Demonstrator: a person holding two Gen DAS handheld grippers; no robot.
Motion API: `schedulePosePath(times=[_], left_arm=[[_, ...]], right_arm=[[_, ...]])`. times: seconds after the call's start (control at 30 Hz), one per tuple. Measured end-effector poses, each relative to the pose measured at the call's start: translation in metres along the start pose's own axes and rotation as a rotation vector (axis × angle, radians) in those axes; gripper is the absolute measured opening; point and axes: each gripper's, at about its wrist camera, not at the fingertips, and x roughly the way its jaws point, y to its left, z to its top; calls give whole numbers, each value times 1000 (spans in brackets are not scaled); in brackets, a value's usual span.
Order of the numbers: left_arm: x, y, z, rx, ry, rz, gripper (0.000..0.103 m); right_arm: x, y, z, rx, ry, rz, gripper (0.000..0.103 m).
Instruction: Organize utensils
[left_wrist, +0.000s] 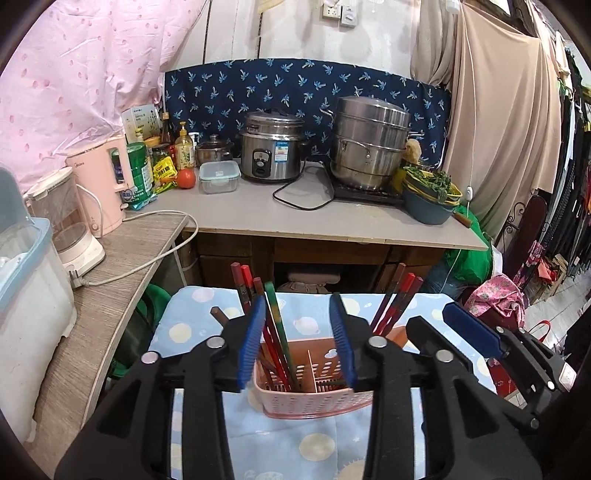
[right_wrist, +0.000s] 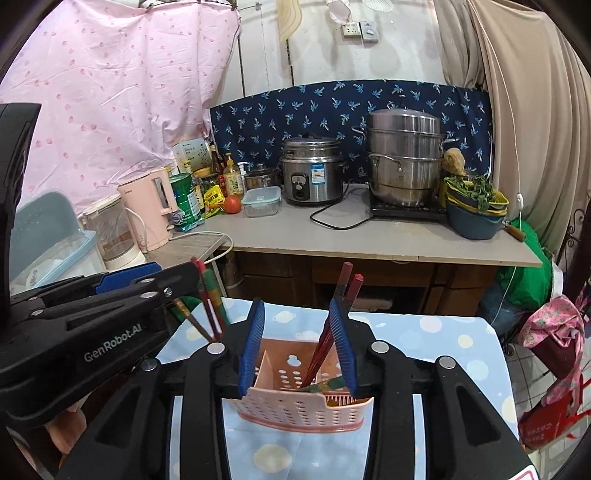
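A pink perforated utensil basket (left_wrist: 314, 400) (right_wrist: 295, 406) with compartments stands on a blue dotted cloth (left_wrist: 288, 443). Red and green chopsticks (left_wrist: 275, 332) stand in its left compartment. More red chopsticks (left_wrist: 397, 302) (right_wrist: 334, 325) lean in its right one. My left gripper (left_wrist: 297, 343) is open just above the basket, its blue pads either side of the left chopsticks without touching them. My right gripper (right_wrist: 297, 347) is open over the right compartment, the red chopsticks leaning by its right pad (right_wrist: 341, 347). Each gripper also shows in the other's view, the right (left_wrist: 480, 343) and the left (right_wrist: 110, 302).
A grey counter (left_wrist: 332, 218) behind holds a rice cooker (left_wrist: 271, 149), a steel steamer pot (left_wrist: 369, 142), a blue bowl of greens (left_wrist: 430, 192), a clear box (left_wrist: 218, 177), bottles and a pink kettle (left_wrist: 103, 184). A side shelf (left_wrist: 122, 266) stands at left with a cable.
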Motion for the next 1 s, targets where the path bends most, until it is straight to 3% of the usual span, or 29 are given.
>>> schedulePosePath(times=[0.4, 1.0], left_arm=[[-44, -1, -22, 32, -33, 38, 51], [-38, 2, -96, 52, 90, 74, 52]], right_arm=[[-44, 6, -29, -2, 39, -20, 45], [-42, -7, -91, 64, 191, -29, 45]])
